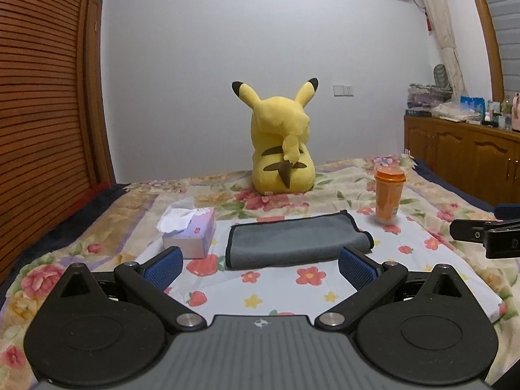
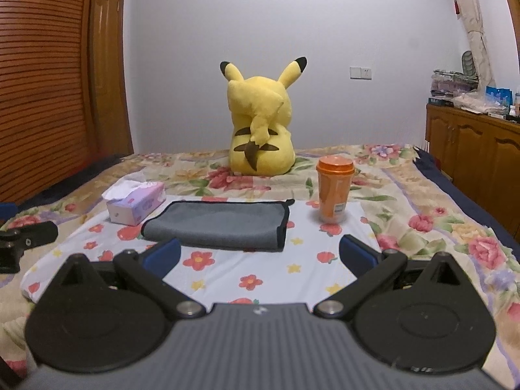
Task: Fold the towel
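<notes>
A grey towel [image 1: 292,240] with a black hem lies folded flat on a white flowered cloth [image 1: 292,289] on the bed; it also shows in the right wrist view [image 2: 221,224]. My left gripper [image 1: 260,268] is open and empty, held just in front of the towel. My right gripper [image 2: 260,255] is open and empty, also just short of the towel's near edge. Each gripper shows at the edge of the other's view: the right one [image 1: 484,235] and the left one [image 2: 22,240].
A tissue box [image 1: 191,227] [image 2: 136,203] sits left of the towel. An orange lidded cup [image 1: 388,193] [image 2: 334,190] stands to its right. A yellow Pikachu plush [image 1: 281,143] [image 2: 260,123] sits behind. Wooden cabinets [image 2: 474,149] line the right wall.
</notes>
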The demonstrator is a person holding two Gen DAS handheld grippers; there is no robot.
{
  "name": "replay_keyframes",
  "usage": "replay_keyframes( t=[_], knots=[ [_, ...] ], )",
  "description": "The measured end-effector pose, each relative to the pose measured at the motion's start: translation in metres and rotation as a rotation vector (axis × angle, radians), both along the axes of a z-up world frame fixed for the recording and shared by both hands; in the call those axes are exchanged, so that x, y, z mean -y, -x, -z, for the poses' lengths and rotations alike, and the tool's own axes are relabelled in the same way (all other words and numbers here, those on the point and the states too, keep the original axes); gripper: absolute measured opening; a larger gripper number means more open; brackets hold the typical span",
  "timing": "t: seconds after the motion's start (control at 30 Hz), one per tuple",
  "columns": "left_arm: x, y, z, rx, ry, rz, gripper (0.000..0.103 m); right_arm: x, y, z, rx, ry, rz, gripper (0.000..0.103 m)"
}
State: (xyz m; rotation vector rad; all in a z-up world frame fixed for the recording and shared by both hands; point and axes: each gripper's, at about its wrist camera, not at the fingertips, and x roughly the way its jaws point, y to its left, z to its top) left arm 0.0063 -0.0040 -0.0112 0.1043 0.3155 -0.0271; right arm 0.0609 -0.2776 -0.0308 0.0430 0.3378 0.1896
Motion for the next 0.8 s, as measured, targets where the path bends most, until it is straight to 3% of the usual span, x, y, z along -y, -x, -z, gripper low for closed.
replay_keyframes(
  t=[0.27,0.8],
  knots=[
    [-0.0022,0.0035,-0.0023,0.027,0.014,-0.004,0.103,0.0029,0.0070,-0.0041,0.058,-0.008,0.008,0.103],
    [-0.0032,0.0038,-0.0018,0.025,0.016,-0.005,0.103,0.0017,0.0073,-0.0047,0.061,0.003,0.010,0.103]
  ],
)
